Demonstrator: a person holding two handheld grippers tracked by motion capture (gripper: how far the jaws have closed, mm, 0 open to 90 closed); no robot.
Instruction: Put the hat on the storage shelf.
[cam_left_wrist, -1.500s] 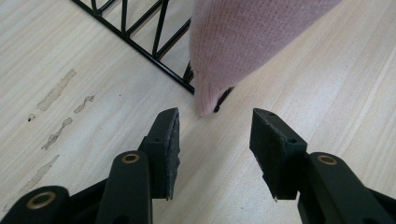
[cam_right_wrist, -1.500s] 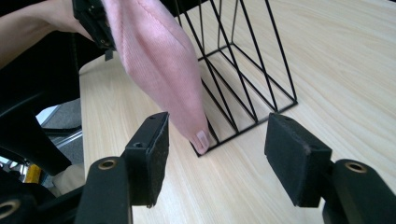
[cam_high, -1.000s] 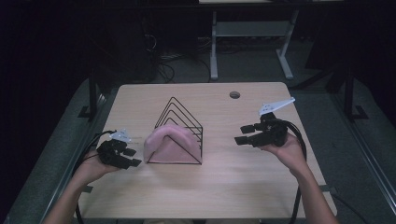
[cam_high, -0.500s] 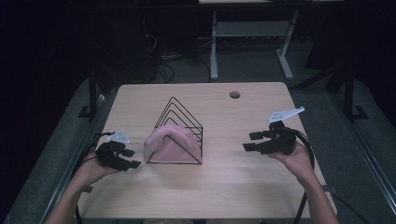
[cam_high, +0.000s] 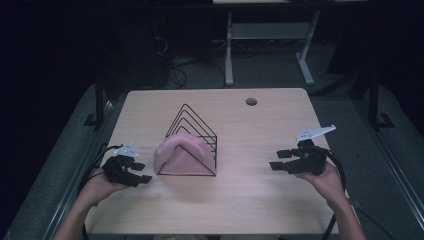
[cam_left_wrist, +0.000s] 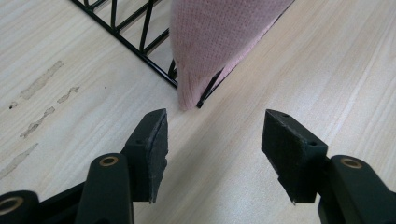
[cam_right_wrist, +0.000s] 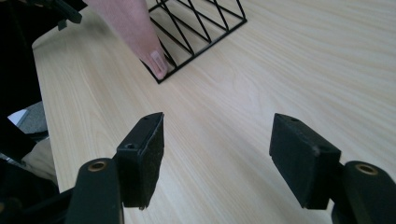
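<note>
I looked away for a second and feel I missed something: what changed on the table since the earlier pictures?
The right claw sank toward the table and drifted nearer the person's edge; it is open and empty. The left claw barely moved, but its jaws have just been opening, with nothing between them. The pink cloth draped over the black wire rack stayed as it was, as did the wooden table.

Two handheld grippers, both matte black: left gripper (cam_high: 141, 172), right gripper (cam_high: 276, 160). Blocky rectangular jaws faced with dark textured pads, small screw holes in the sides, brass-coloured rivets at the pivots. Pale three-cornered plate atop each body. Black cables looping back past bare forearms, no sleeves visible.
</note>
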